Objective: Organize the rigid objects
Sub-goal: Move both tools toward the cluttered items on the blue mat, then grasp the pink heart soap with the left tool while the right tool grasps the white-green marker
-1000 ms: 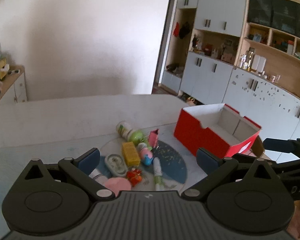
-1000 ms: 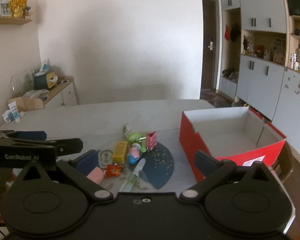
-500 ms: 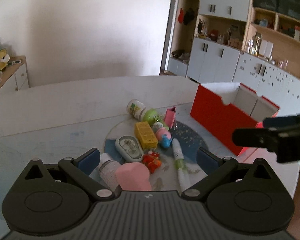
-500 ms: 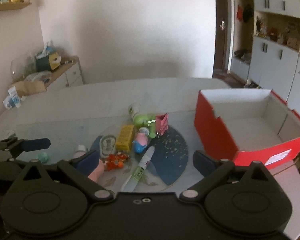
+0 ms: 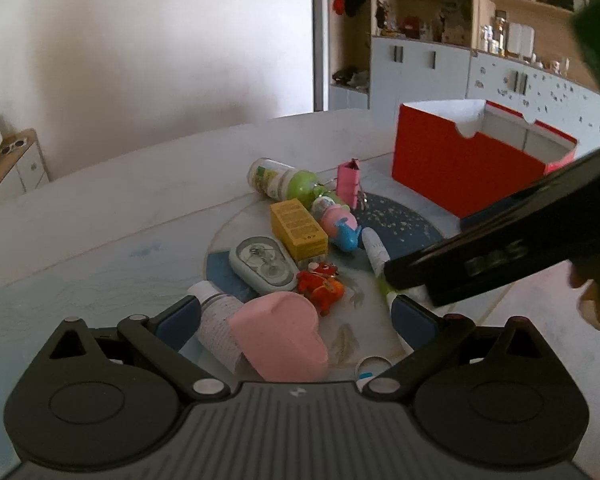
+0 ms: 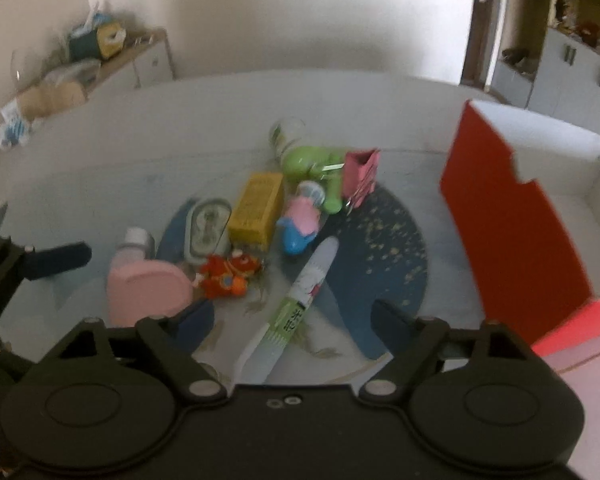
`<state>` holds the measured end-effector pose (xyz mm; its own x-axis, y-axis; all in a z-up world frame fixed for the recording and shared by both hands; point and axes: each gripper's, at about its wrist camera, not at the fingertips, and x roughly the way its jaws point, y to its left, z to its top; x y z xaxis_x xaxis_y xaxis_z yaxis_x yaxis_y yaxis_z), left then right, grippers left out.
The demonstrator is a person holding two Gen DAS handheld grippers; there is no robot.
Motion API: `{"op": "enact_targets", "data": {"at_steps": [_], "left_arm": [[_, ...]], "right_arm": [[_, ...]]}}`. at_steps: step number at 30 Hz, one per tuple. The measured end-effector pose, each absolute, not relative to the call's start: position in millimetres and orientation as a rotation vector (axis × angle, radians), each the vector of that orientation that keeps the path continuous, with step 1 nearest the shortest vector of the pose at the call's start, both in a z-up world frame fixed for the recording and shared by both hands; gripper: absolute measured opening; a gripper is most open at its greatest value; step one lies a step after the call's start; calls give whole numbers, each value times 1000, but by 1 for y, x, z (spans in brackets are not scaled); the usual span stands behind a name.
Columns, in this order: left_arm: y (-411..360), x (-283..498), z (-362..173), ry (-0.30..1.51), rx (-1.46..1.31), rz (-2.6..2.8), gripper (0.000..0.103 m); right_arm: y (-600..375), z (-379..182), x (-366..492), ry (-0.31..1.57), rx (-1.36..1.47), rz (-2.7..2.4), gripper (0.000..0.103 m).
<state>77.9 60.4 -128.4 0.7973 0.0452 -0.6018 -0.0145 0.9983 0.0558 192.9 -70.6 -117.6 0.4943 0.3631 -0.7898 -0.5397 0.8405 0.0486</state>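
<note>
Beyond your pale worktop [image 5: 100, 216] you see a plain white wall [image 5: 160, 40], grey-white cabinets [image 5: 420, 68] with open wooden shelves [image 5: 420, 16], and a low sideboard [image 6: 140, 60] carrying a tissue box [image 6: 100, 38].

Lower end of white tube [image 6: 296, 312] behind right tool [image 6: 292, 320]; right view motion-blurred.

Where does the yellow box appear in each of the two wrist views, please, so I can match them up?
Left wrist view: the yellow box lies just above centre, right of the grey oval case.
Right wrist view: the yellow box sits left of centre, again right of the grey oval case.
Shared landmark: the red box stands at the right in both.
</note>
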Motion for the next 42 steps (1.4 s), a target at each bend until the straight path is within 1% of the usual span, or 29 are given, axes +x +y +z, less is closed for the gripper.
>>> {"op": "enact_targets", "data": {"at_steps": [2, 4, 5, 6, 9, 13, 16, 17, 18, 19, 22, 24, 27, 34, 35, 36, 37, 38, 39, 42], "left_arm": [[59, 81, -130, 648, 64, 24, 100], [58, 85, -133, 656, 75, 27, 96], [59, 86, -134, 658, 73, 21, 92], [59, 87, -136, 659, 77, 21, 91], [56, 88, -139, 662, 106, 24, 89], [55, 91, -141, 663, 127, 27, 84], [53, 90, -143, 657, 163, 26, 81], [52, 90, -144, 653, 174, 30, 76], [51, 89, -144, 646, 192, 41, 68], [51, 89, -144, 642, 204, 51, 66], [49, 90, -144, 640, 231, 54, 59], [47, 90, -145, 635, 262, 66, 49], [46, 90, -146, 632, 282, 73, 44], [44, 85, -143, 649, 302, 54, 45], [42, 83, -143, 651, 321, 46, 48], [40, 81, -143, 650, 340, 43, 55], [39, 79, -144, 643, 357, 51, 60], [39, 76, -144, 636, 364, 57, 69], [39, 74, -145, 632, 365, 54, 72], [35, 75, -151, 657, 389, 40, 73]], "right_arm": [[-67, -124, 198, 931, -217, 551, 75], [-64, -127, 202, 951, -221, 543, 72], [-61, -130, 204, 961, -229, 542, 69], [-59, -131, 205, 966, -235, 547, 66], [-56, -135, 209, 986, -242, 544, 58], [-54, -139, 215, 1007, -235, 527, 54], [-53, -143, 218, 1016, -242, 517, 45], [-52, -142, 218, 1009, -251, 514, 43], [-52, -143, 218, 1005, -257, 511, 43], [-52, -143, 218, 1001, -260, 509, 42], [-52, -143, 222, 1000, -258, 502, 35], [-53, -143, 224, 1001, -250, 505, 27], [-54, -144, 226, 1002, -248, 508, 23], [-57, -145, 230, 1007, -239, 519, 23], [-57, -145, 230, 1007, -239, 521, 23], [-57, -145, 230, 1006, -242, 524, 23], [-58, -145, 229, 1007, -241, 525, 23], [-58, -144, 228, 1007, -238, 527, 23], [-59, -144, 228, 1007, -237, 528, 23], [-59, -144, 229, 1009, -236, 532, 23]]}}
